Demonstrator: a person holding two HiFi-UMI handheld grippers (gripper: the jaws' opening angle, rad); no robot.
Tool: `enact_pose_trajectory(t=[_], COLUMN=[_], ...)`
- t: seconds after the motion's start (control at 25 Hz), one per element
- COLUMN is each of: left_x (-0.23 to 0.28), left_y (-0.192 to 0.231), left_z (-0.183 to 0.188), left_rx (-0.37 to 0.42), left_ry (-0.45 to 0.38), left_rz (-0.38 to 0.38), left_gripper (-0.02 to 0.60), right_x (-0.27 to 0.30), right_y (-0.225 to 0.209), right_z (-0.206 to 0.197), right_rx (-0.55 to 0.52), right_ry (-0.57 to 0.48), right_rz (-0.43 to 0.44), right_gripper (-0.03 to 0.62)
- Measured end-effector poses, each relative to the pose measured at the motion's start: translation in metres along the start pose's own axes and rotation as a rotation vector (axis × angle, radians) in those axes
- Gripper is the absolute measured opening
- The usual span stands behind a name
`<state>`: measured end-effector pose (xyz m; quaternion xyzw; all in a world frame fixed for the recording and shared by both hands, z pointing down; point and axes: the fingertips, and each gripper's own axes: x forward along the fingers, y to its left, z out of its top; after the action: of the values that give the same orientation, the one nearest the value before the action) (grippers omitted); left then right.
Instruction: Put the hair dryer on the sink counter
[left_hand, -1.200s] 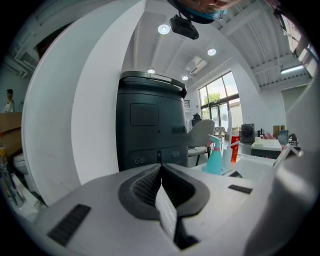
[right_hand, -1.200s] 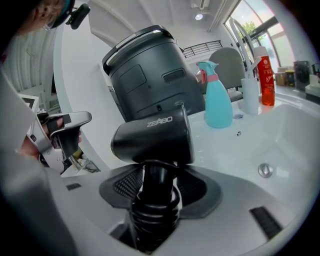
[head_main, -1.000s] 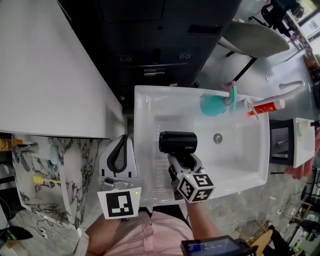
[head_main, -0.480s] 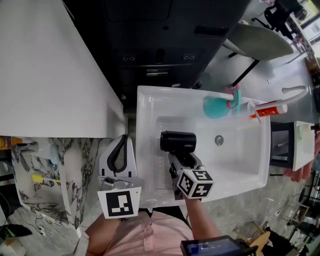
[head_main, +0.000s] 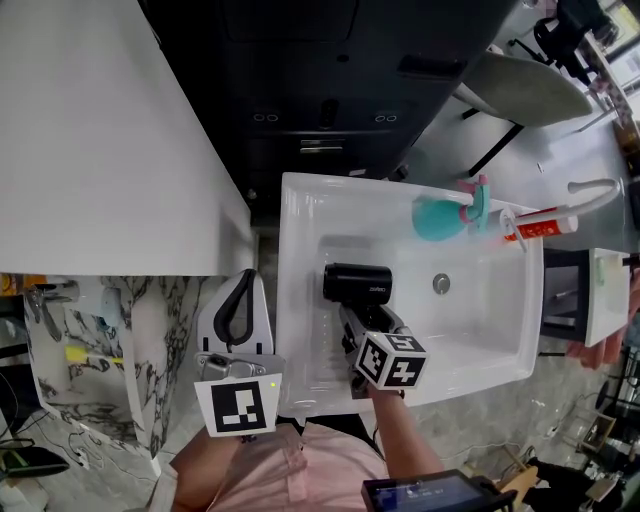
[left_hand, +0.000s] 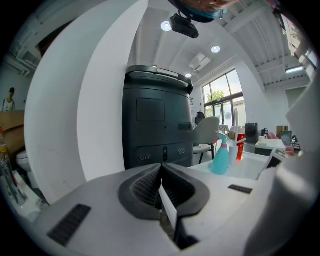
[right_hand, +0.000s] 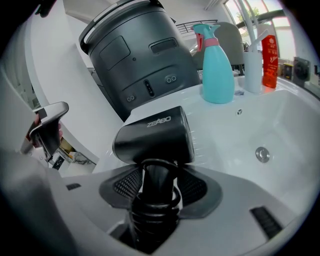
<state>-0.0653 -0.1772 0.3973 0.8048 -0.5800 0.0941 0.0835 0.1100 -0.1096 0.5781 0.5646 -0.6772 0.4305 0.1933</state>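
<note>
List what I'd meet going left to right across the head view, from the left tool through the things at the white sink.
In order: left tool → black hair dryer → teal plastic spray bottle with a pink trigger → red and white tube.

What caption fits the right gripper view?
Right gripper grips a black hair dryer by its handle over the white sink.

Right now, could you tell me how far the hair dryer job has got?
Done: the right tool is clamped on the black hair dryer's handle. In hand: the dryer is held over the white rectangular sink. Left: set it on the counter rim and release.
</note>
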Motion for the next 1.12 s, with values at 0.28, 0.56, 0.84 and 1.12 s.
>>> enact_pose_trajectory(t=[0.28,0.56,0.84,1.12], left_x=[-0.001,-0.004,-0.006,-0.005], left_y=[0.005,0.009,0.013,0.015], left_z=[0.000,0.001,-0.003,-0.001], left_rx=[-0.007,-0.008,-0.023,-0.031], left_ry=[0.001,-0.002,0.001,-0.006], left_rz=[0.007,0.016,0.025,0.029], left_gripper=[0.011,0.011,0.011,0.011], right_x=[0.004,0.011,0.016,0.021], right_y=[-0.002,-0.005,-0.007,-0.010], right_z=[-0.002,-0.006,-0.008,-0.010], right_rx=[0.002,0.004,0.028,0.090], right_ry=[0.043,0.112,0.170,0.231], right_rz=[-0.024,-0.054,-0.064,-0.032], right_gripper=[0.224,0.224,0.224,0.225])
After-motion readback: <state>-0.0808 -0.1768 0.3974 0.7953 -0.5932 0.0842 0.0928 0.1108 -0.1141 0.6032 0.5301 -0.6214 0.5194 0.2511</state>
